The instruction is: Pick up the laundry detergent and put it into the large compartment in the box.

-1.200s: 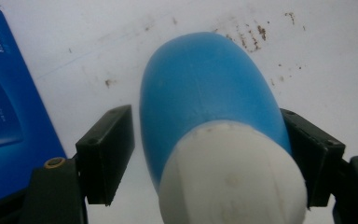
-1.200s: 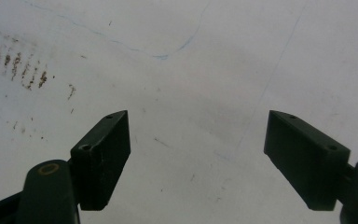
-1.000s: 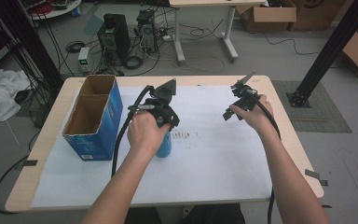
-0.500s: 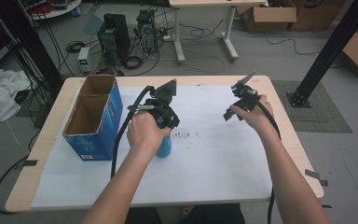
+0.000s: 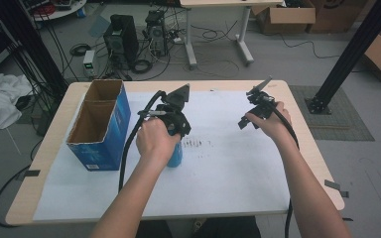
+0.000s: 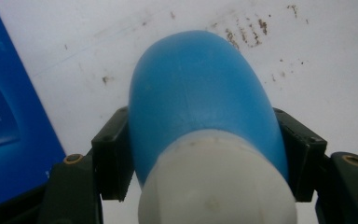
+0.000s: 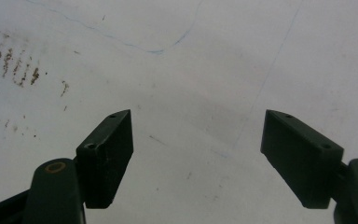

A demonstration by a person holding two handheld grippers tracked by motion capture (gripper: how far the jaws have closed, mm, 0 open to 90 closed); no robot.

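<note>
A blue bottle point(image 6: 200, 93) with a white cap point(image 6: 214, 186) stands on the white paper, just right of the blue box. In the high view the bottle point(image 5: 175, 157) peeks out beneath the person's left hand. My left gripper point(image 6: 203, 149) points down over it. Its jaws have just been closing, and both pads point(image 6: 114, 154) now press on the bottle's sides below the cap. My left gripper point(image 5: 173, 146) sits mid-table. Further right, my right gripper point(image 5: 253, 111) hovers above bare paper. My right gripper point(image 7: 198, 154) is open with nothing between its jaws.
An open blue cardboard box point(image 5: 99, 129) stands at the table's left; its side point(image 6: 9, 116) is close beside the bottle. Brown smudges point(image 5: 193, 144) mark the paper point(image 5: 238, 168) between the grippers. Cables trail from both grippers toward the table's near edge.
</note>
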